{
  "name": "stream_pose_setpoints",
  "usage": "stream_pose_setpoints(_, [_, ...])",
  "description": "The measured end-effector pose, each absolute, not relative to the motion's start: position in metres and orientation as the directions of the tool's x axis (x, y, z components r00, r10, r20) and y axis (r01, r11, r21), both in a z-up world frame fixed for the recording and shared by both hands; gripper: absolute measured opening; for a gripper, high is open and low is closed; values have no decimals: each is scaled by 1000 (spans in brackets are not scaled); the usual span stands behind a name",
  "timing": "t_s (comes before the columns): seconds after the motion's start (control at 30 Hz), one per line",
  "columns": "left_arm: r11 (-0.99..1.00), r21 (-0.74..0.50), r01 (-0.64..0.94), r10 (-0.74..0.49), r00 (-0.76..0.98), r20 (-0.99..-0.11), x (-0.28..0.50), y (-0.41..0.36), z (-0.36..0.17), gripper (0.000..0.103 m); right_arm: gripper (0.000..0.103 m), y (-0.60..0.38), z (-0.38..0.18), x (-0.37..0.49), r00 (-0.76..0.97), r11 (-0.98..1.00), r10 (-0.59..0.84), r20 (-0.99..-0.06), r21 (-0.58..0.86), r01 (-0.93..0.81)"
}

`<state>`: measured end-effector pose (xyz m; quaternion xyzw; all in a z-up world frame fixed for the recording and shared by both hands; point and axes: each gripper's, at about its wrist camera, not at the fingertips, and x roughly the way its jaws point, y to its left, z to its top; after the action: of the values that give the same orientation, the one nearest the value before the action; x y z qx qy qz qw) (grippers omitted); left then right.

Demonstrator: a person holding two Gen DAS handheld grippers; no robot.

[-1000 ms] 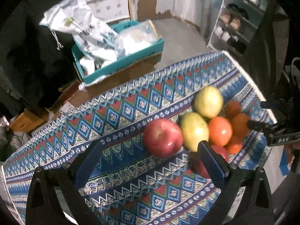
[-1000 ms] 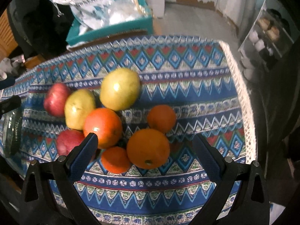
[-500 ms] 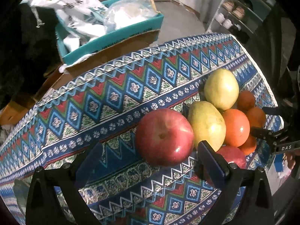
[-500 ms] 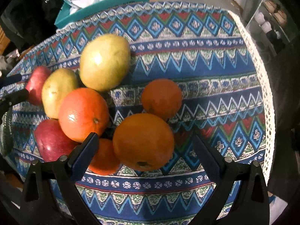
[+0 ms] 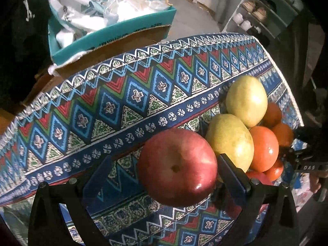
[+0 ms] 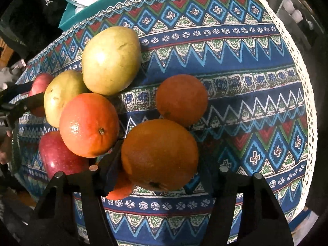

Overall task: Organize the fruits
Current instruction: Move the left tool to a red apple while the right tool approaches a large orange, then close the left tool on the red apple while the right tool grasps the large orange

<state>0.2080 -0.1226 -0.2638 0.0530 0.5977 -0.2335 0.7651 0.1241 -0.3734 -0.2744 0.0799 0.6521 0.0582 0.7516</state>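
Fruit, one mixed heap on patterned cloth (image 6: 235, 47), unsorted. Large orange (image 6: 160, 153): right gripper (image 6: 157, 176) has just closed onto it. Red apple (image 5: 177, 167): between left gripper (image 5: 164, 176) jaws, spread, ungrasped. Sorting barely begun.

The left gripper (image 5: 164, 176) has black angular plastic arms, flat dark-blue finger pads (image 5: 96, 182) and round silver screws at the joints. The right gripper (image 6: 158, 168) is built alike; seen from the left wrist, its black frame carries white "DAS" lettering.
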Motion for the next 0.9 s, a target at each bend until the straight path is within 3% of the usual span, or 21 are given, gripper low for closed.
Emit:
stream_pose_setpoints(0.07, [884,-235,404,-324,166,-931,208,-118,-267,101,66,-371,-274,124,146,982,185,-972,190,16])
stream_pose_setpoints(0.23, [858,-274,434,-364,138,-921,204,-119,-262,84,65,-364,-268,122,185,990,137,-973,139,-2])
stream_pose_setpoints(0.53, [838,-158,522,-288,178,-941,196,-133,-260,88,65,-356,-249,127,230,990,140,-963,138,-25])
stream_pose_setpoints(0.7, [849,-254,463,-349,132,-928,207,-124,-267,87,65,-354,-243,124,244,990,144,-959,140,-36])
stream_pose_setpoints(0.8, [839,-321,439,-402,104,-909,208,-119,-269,77,65,-355,-241,123,250,991,134,-959,126,-48])
stream_pose_setpoints(0.9, [842,-300,448,-386,113,-915,205,-121,-267,77,65,-357,-238,120,262,991,134,-956,126,-48])
